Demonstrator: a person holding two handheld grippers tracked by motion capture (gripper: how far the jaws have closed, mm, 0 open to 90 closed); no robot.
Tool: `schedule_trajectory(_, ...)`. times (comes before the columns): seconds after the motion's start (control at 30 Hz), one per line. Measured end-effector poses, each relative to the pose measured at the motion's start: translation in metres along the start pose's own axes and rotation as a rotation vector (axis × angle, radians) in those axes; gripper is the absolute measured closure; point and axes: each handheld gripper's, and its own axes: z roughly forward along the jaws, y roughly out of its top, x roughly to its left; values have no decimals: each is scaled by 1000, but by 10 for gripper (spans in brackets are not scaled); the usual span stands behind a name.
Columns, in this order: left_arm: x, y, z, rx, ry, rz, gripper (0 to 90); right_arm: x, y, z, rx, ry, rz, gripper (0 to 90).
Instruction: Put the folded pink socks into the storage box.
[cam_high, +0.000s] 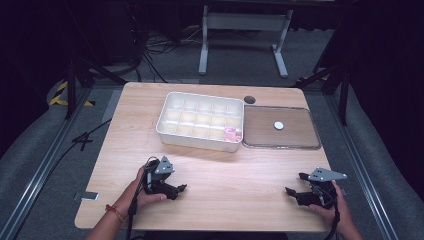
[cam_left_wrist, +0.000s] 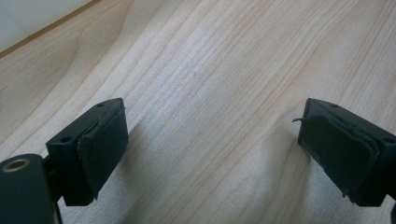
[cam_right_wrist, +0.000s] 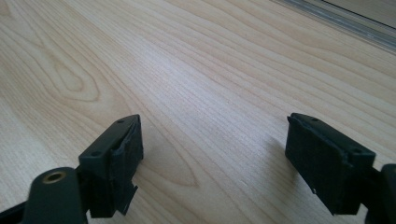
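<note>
Both your tongs rest low over the near part of the table (cam_high: 220, 170), jaws spread wide and holding nothing: the left gripper (cam_high: 181, 188) at your left hand, the right gripper (cam_high: 292, 191) at the other, each with bare wood between its pads (cam_left_wrist: 105, 144) (the right gripper view shows the same).

Farther off, a white disc (cam_high: 278, 125) lies alone in the middle of the clear tray (cam_high: 314, 131), and a pink piece (cam_high: 231, 133) sits in the near right compartment of the white divided box (cam_high: 167, 112), which touches the tray.

The disc looks flat and thin, so your jaws may skid over it, or push it across the smooth tray floor. Come in low and you could knock the tray's rim instead.
</note>
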Motion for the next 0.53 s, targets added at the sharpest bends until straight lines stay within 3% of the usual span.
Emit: schedule_trajectory(0.53, 0, 0, 0, 1, -1, 2, 84, 0, 0, 0, -1, -3, -1, 194)
